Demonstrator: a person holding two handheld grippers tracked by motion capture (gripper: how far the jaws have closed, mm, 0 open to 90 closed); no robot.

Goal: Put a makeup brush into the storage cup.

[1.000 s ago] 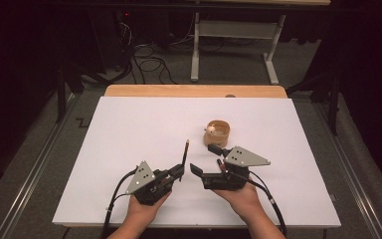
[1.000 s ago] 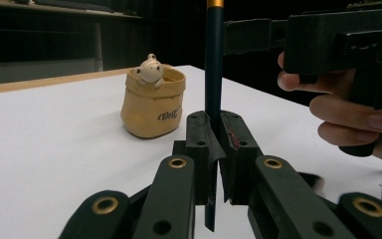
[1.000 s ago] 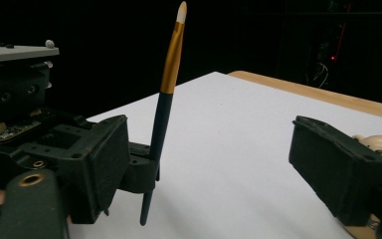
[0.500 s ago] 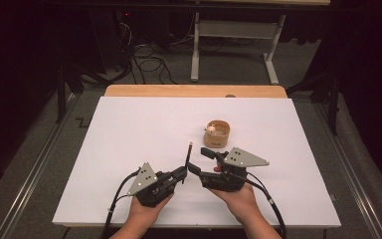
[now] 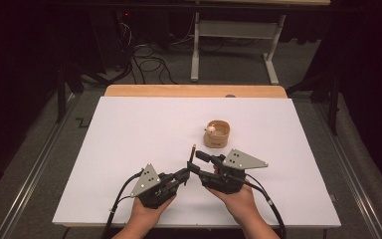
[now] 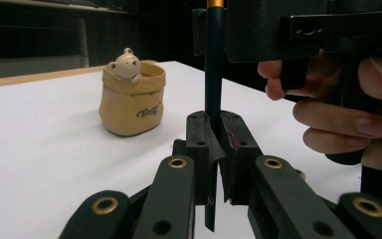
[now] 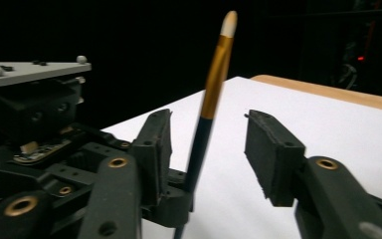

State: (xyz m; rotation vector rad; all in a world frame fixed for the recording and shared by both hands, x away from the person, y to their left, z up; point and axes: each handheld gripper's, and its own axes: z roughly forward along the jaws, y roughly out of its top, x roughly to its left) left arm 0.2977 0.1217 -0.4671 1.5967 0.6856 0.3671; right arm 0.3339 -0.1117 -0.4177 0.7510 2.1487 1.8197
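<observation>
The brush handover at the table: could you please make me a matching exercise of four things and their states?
Things:
1. left gripper
2. right gripper
3. brush
4. holder

States:
A. stands apart on the white table, a small bear figure at its rim
B. jaws apart on either side of the handle, pads not pressing, having just been closing
C. shut on the dark handle
D. upright, pale tip on top

Pairs: 1-C, 2-B, 3-D, 4-A
</observation>
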